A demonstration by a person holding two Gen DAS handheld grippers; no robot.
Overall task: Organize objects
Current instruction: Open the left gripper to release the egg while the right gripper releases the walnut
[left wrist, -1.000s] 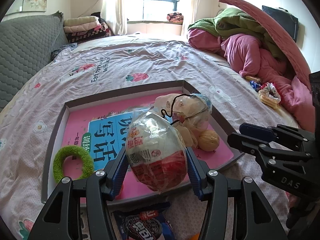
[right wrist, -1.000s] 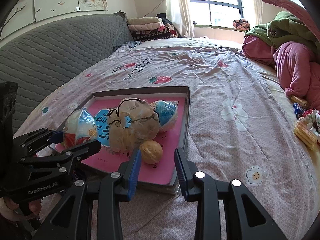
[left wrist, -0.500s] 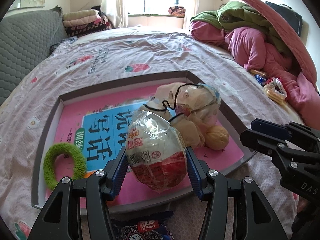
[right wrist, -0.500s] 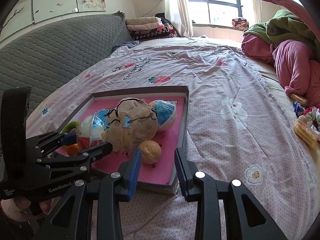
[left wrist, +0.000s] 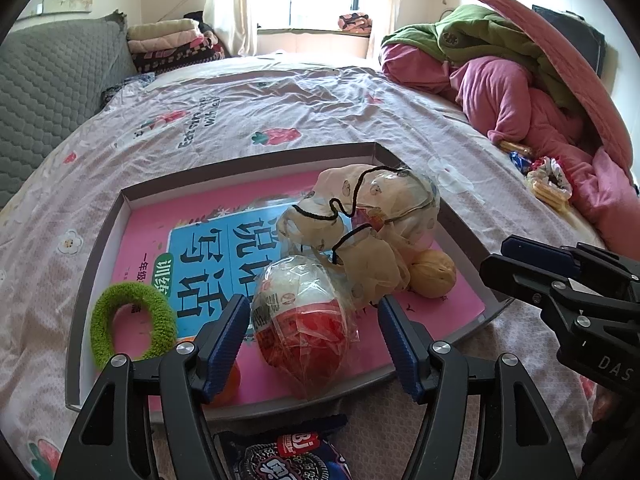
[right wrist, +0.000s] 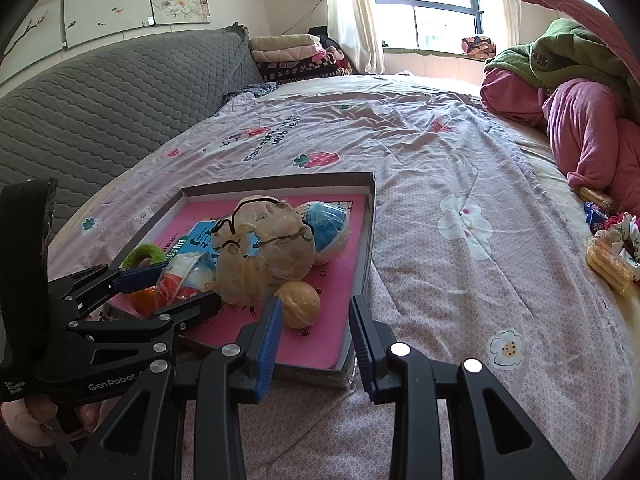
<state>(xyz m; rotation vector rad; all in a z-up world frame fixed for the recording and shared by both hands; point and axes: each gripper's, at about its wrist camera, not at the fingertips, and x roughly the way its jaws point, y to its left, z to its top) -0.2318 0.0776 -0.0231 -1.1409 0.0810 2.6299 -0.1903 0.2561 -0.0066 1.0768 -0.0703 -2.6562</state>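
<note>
A plastic-wrapped red and white egg toy (left wrist: 304, 328) lies in the grey tray (left wrist: 248, 160), on the pink book inside it. My left gripper (left wrist: 312, 304) straddles the egg with its jaws opening; a gap shows on both sides of the wrapper. In the right wrist view the same egg toy (right wrist: 188, 276) sits between the left gripper's (right wrist: 184, 284) fingers. The tray also holds a green fuzzy ring (left wrist: 132, 324), a beige bagged bundle (left wrist: 368, 216), a tan ball (left wrist: 434, 274) and a blue and white ball (right wrist: 330, 228). My right gripper (right wrist: 314, 308) hovers open and empty over the tray's near corner.
A dark cookie packet (left wrist: 288, 456) lies on the bedsheet just before the tray. Wrapped snacks (right wrist: 608, 260) sit at the bed's right edge beside heaped pink bedding (left wrist: 512, 92). A grey padded headboard (right wrist: 100, 100) runs along the left.
The left gripper carried the egg toy down over the tray, then widened its jaws off the wrapper; the egg now rests in the tray. The right gripper has stayed put.
</note>
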